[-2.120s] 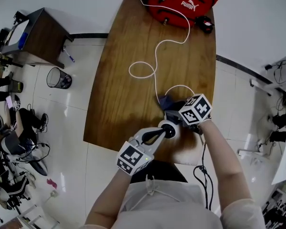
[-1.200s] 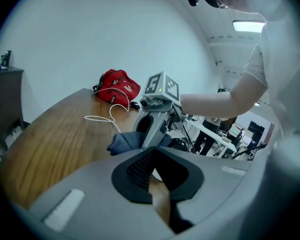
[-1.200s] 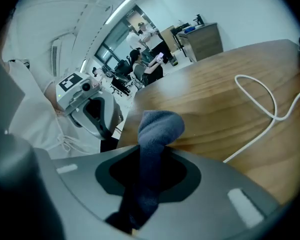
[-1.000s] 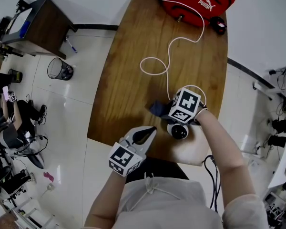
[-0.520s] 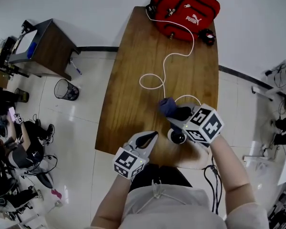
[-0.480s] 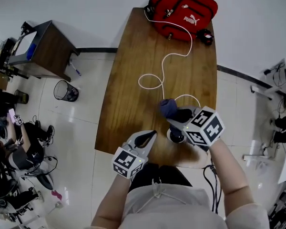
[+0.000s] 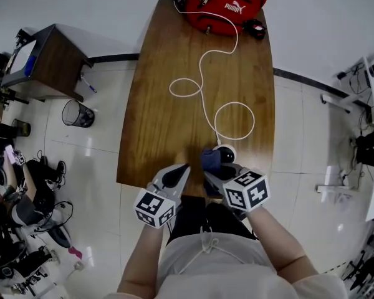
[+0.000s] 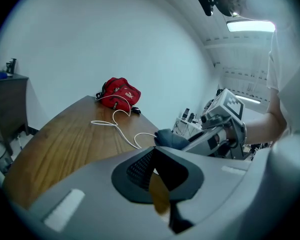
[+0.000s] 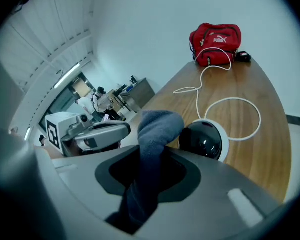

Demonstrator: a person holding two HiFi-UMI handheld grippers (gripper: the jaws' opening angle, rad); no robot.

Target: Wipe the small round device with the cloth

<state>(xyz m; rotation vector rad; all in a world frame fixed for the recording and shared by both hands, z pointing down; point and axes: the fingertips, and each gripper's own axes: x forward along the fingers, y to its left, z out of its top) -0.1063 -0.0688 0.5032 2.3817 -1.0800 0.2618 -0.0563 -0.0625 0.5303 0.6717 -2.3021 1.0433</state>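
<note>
The small round device (image 7: pixel 225 154), a black dome on a white base, sits on the wooden table (image 7: pixel 174 123) near its front edge; it also shows in the right gripper view (image 9: pixel 205 140). A white cable (image 7: pixel 202 86) runs from it. My right gripper (image 7: pixel 215 170) is shut on the blue-grey cloth (image 7: pixel 209 159), whose bunched end (image 9: pixel 157 129) stands just left of the dome; I cannot tell if they touch. My left gripper (image 7: pixel 179 170) is shut with nothing in it, to the left of the cloth (image 8: pixel 170 138).
A red bag (image 7: pixel 223 5) lies at the table's far end with a small black object (image 7: pixel 255 28) beside it. The cable forms loops (image 7: pixel 186 89) mid-table. A side table (image 7: pixel 47 58) and a waste bin (image 7: pixel 77 113) stand on the tiled floor to the left.
My right gripper has drawn back toward the front edge with the cloth, which now sits on the dome's near-left side instead of beyond it. The left gripper stays shut by the front edge.
</note>
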